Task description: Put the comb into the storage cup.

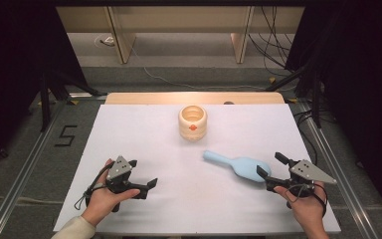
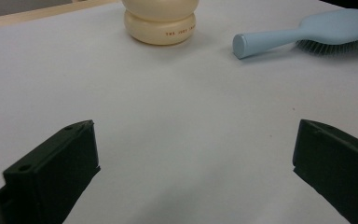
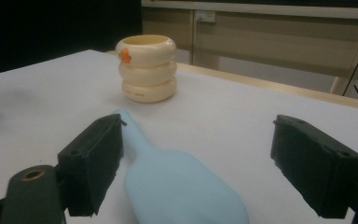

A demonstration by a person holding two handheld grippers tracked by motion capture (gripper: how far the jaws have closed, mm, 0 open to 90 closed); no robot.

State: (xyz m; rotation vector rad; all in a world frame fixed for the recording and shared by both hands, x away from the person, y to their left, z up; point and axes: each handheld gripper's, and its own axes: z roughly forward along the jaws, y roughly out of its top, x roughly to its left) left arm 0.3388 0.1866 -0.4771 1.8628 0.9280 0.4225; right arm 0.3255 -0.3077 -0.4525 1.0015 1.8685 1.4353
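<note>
High view: brush (image 1: 238, 166) lies bristles-down right of centre, right gripper (image 1: 273, 168) open at its head. Left gripper view: jaws wide apart over bare table (image 2: 177, 130), cup (image 2: 161, 21) ahead. Right gripper view: brush head between the spread jaws, ungripped.

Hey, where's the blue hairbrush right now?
In the high view the hairbrush lies on the white table at right, bristles down, its head between the open right gripper jaws, handle pointing toward the cream cup.

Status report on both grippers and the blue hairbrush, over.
Left gripper open, clear of everything. Right gripper open, jaws straddling the hairbrush head, no grip. Brush lies bristles down on the white table. Cream cup stands apart, nothing in the way.
</note>
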